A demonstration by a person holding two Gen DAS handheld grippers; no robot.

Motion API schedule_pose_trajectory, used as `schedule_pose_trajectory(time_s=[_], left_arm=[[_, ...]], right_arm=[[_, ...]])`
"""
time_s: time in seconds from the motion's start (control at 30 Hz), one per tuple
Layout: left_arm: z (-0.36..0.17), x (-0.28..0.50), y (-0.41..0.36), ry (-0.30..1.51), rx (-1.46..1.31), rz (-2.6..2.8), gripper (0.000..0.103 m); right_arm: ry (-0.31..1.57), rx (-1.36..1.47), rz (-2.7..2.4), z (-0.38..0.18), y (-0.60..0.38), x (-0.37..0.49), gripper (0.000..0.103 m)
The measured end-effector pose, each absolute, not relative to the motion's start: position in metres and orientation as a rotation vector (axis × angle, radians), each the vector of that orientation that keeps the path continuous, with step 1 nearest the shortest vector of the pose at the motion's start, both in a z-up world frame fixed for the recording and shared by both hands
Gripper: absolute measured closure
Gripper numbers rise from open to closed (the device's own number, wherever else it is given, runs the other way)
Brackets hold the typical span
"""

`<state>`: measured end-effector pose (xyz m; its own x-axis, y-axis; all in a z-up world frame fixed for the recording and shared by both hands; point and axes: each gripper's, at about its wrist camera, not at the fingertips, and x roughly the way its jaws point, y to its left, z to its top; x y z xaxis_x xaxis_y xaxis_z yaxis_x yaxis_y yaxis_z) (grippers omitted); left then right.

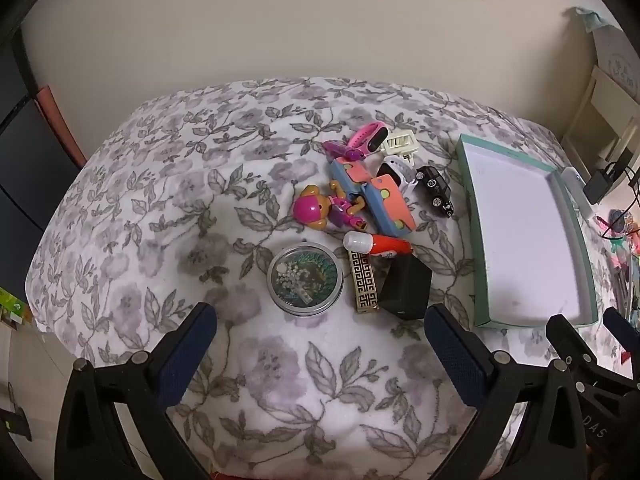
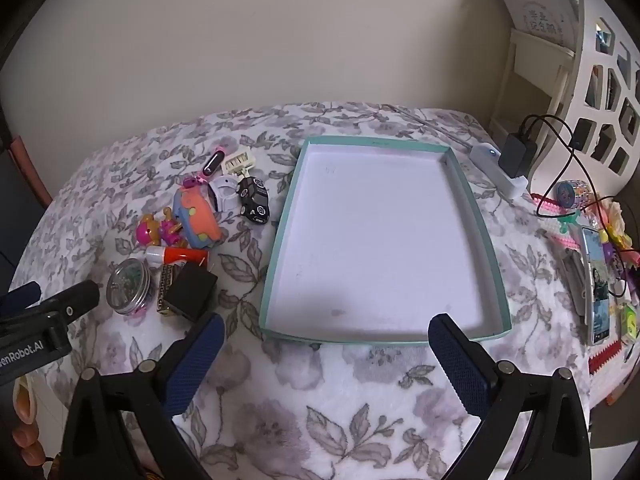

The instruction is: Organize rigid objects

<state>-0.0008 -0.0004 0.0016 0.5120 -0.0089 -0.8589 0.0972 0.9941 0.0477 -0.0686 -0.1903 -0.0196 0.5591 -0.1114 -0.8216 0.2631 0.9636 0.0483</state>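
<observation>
the small rigid things lie in a loose pile on the floral blanket (image 1: 168, 208), all of it left of a shallow teal tray (image 2: 280, 216) with a white floor that holds nothing. nearest the left gripper sits a round tin (image 1: 305, 277) with a clear lid, and just beside it a gold patterned bar (image 1: 363, 282) touching a black cube (image 1: 406, 289). a red and white glue stick (image 1: 376, 245) lies across the top of those two. behind it are a pink-headed toy figure (image 1: 324, 210), a blue and orange puzzle block (image 1: 390, 204) and a second such block (image 1: 349, 170) touching it, then a white watch (image 1: 394, 170), a black toy car (image 1: 435, 191), a pink band (image 1: 370, 136), a purple pen-like toy (image 1: 342, 149) and a cream plastic clip (image 1: 400, 143) at the far end.

the left gripper (image 1: 320, 344) hangs over the blanket in front of the tin, its blue-padded fingers spread wide with nothing between them. the right gripper (image 2: 326, 354) hangs at the near edge of the tray, likewise spread wide and holding nothing.

right of the tray, a white power strip (image 2: 498, 170) with a black charger (image 2: 518, 156) plugged in, a phone (image 2: 596, 284) and assorted small toys lie along the blanket's edge.
</observation>
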Motion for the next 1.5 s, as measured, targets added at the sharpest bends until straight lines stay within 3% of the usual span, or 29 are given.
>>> schedule_pose_trajectory(time_s=[1.5], left_arm=[[-0.0016,0.0001,0.0025,1.045,0.088,-0.056,0.000]], right_arm=[[0.969,0.162,-0.221,-0.0230,-0.1887,-0.0662,0.000]])
